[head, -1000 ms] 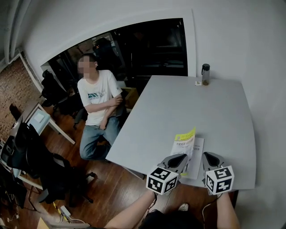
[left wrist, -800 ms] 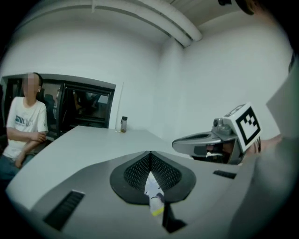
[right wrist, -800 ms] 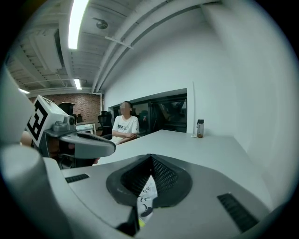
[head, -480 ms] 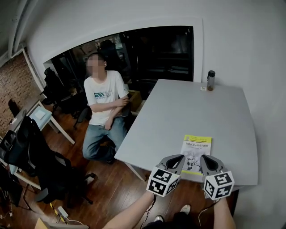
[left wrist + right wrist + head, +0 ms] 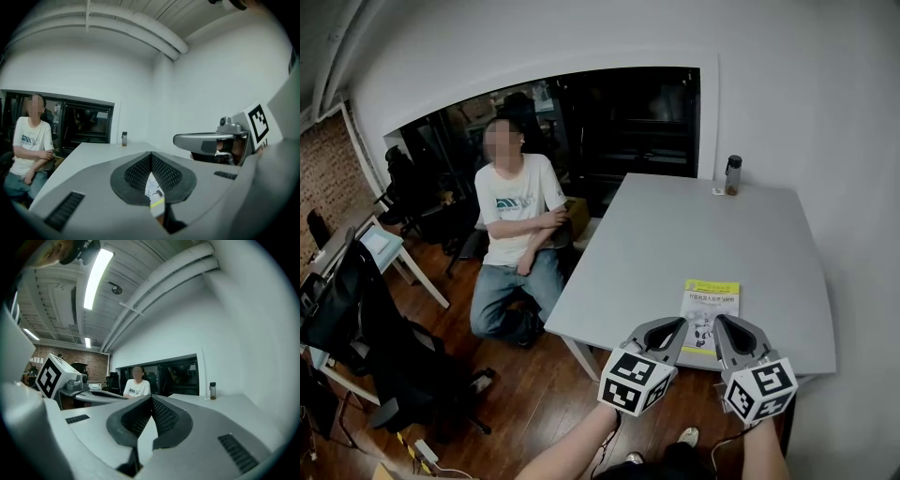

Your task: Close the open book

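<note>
Left gripper (image 5: 675, 325): jaws pressed together pad to pad, with nothing between them. It is held in the air over the near edge of the tabletop and points across it.
Right gripper (image 5: 721, 323): jaws also fully together and empty. It is held just beside the left gripper and apart from it.
Book (image 5: 711, 305): a thin white paperback with a yellow band across the top of its cover. It lies closed and flat near the near edge, below and just ahead of both gripper tips.
Tabletop (image 5: 675, 234): a pale grey rectangular surface.
Bottle (image 5: 732, 175): clear with a dark cap, upright at the far edge and well apart from the book.
Person (image 5: 520, 225): wears a white T-shirt and blue jeans and sits beside the tabletop's left side with arms folded.
Floor (image 5: 534, 403): dark wooden boards.
</note>
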Tool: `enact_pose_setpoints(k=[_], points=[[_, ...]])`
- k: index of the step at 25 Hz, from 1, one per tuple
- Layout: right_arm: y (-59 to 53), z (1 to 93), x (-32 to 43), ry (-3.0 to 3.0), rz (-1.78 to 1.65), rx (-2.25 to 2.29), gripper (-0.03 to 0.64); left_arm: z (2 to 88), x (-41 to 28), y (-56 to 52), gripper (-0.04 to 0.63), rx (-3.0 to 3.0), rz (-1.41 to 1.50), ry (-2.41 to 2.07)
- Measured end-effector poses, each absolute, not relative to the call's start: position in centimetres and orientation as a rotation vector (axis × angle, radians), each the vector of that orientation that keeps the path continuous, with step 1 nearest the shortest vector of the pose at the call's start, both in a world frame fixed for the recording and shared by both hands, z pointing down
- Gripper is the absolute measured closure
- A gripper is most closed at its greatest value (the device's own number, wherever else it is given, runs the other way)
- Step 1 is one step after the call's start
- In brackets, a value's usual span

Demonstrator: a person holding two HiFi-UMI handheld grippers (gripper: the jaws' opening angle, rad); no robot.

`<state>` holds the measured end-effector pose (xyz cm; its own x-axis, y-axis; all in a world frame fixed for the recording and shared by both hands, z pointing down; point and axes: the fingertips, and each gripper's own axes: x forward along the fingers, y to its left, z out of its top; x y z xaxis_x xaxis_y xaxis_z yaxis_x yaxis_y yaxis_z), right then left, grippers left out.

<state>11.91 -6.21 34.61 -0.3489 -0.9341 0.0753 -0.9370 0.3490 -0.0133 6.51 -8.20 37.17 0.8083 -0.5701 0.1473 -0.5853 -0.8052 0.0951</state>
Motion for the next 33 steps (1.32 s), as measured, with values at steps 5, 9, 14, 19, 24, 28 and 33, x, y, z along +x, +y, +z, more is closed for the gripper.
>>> enact_pose_setpoints(k=[5, 9, 14, 19, 24, 28, 33], points=[[-5.3, 33.8, 11.0, -2.542, 0.06, 1.775, 0.612, 36.2, 5.9, -7.3, 0.589, 2.881, 0.164, -0.898], [-5.1, 33.6, 10.9, -2.534, 0.056, 1.785, 0.612, 35.6, 5.6, -6.9, 0.591, 2.893, 0.154, -0.893], [-5.2, 33.1, 10.8, -2.532, 0.039, 1.784, 0.612, 35.1, 5.6, -6.8, 0.591, 2.898, 0.143, -0.888], [-5.2, 32.8, 10.7, -2.531, 0.022, 1.781, 0.612, 34.7, 5.5, -6.9, 0.591, 2.904, 0.135, -0.887], [-5.2, 32.9, 11.0, -2.529, 0.026, 1.791, 0.612, 34.8, 5.8, -6.9, 0.591, 2.905, 0.134, -0.881], [-5.3, 32.7, 11.0, -2.53, 0.03, 1.798, 0.612, 34.9, 5.8, -7.0, 0.591, 2.904, 0.135, -0.877], [-4.9, 32.7, 11.1, -2.534, 0.028, 1.8, 0.612, 34.9, 5.9, -6.7, 0.591, 2.907, 0.135, -0.877]])
